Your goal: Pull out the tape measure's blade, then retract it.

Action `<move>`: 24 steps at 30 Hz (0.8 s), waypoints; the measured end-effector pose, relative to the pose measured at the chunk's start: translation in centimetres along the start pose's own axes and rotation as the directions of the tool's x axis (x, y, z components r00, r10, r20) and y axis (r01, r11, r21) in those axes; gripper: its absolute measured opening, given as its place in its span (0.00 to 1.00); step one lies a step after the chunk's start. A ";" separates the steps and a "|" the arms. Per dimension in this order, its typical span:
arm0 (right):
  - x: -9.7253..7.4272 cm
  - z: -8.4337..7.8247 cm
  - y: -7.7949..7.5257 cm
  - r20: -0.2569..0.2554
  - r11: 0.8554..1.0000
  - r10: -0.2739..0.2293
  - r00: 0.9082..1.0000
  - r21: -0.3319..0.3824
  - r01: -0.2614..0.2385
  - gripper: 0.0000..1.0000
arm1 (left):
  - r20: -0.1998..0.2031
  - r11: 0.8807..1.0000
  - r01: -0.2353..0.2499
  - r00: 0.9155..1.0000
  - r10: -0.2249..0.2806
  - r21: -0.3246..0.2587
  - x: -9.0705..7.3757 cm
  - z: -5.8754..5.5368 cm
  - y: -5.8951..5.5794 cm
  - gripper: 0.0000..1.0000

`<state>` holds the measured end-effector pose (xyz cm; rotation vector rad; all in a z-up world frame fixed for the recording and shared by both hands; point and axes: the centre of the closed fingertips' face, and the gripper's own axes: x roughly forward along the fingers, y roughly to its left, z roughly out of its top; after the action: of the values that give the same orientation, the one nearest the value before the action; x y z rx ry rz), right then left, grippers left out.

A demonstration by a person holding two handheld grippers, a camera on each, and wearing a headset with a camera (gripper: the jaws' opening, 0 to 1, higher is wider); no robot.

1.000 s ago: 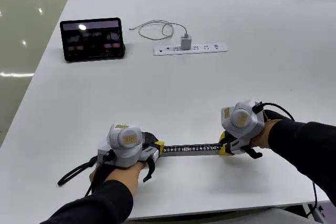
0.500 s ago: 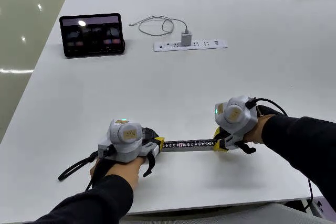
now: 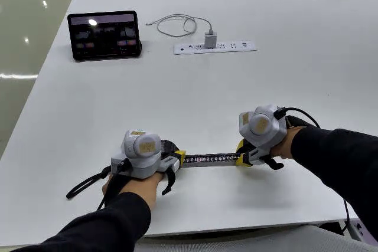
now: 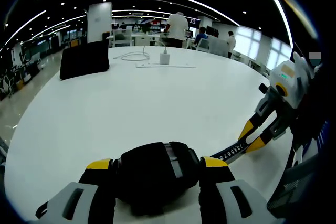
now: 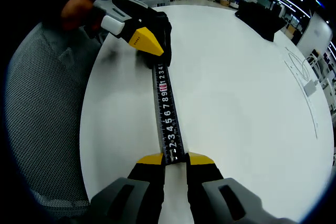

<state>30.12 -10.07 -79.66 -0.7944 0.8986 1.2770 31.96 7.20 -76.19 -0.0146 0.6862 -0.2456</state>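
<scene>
Drawn in toward the left gripper (image 3: 175, 163) since a second ago: right gripper (image 3: 240, 155), leaving a shorter bare stretch of blade (image 3: 209, 159) between the two. Same hold on both sides as before.

Head view: left gripper clamped on the black tape measure (image 3: 168, 147), close to the near edge of the tabletop (image 3: 195, 98) and left of its middle. Right gripper pinched narrow on the blade's free end, further right along that edge. Cannot tell whether the tape measure touches the tabletop. Toward the far left corner, a dark tablet (image 3: 105, 33). To its right, nearer the middle of the far edge, a white power strip (image 3: 215, 47) with a charger (image 3: 210, 39) plugged in and a looped cable (image 3: 174, 26).

Left gripper view: left gripper (image 4: 157, 165) with yellow-tipped jaws held apart by the width of the tape measure (image 4: 157, 179), pressing its black body from both sides. Blade (image 4: 231, 155) leaving the body to the right, numerals up, ending at the right gripper (image 4: 251, 139). Adds what the head view lacks: people (image 4: 177, 27) standing beyond the tabletop's far edge.

Right gripper view: right gripper (image 5: 176, 159) with jaws nearly together, blade end nipped between the yellow tips. Numerals on the blade (image 5: 167, 114) legible here, running away from the tips to the tape measure (image 5: 160, 27) in the left gripper (image 5: 152, 38). Grey mesh (image 5: 47, 108) beyond the tabletop's near edge.
</scene>
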 end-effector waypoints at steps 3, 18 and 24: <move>0.1 0.3 0.0 0.006 1.000 0.000 1.000 -0.001 0.000 0.11 | 0.000 1.000 0.000 1.000 0.000 0.000 0.0 0.0 0.0 0.60; 0.6 1.2 0.2 0.022 1.000 0.001 1.000 0.002 -0.001 0.11 | -0.001 1.000 0.001 1.000 -0.001 -0.003 0.0 0.0 0.0 0.60; 0.8 1.6 0.3 0.027 1.000 0.000 1.000 0.008 0.000 0.11 | -0.001 1.000 0.001 1.000 -0.001 -0.003 0.0 0.0 0.0 0.60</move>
<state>30.09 -8.29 -79.66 -0.7690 0.8811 1.2807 31.94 7.18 -76.17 -0.0180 0.6877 -0.2458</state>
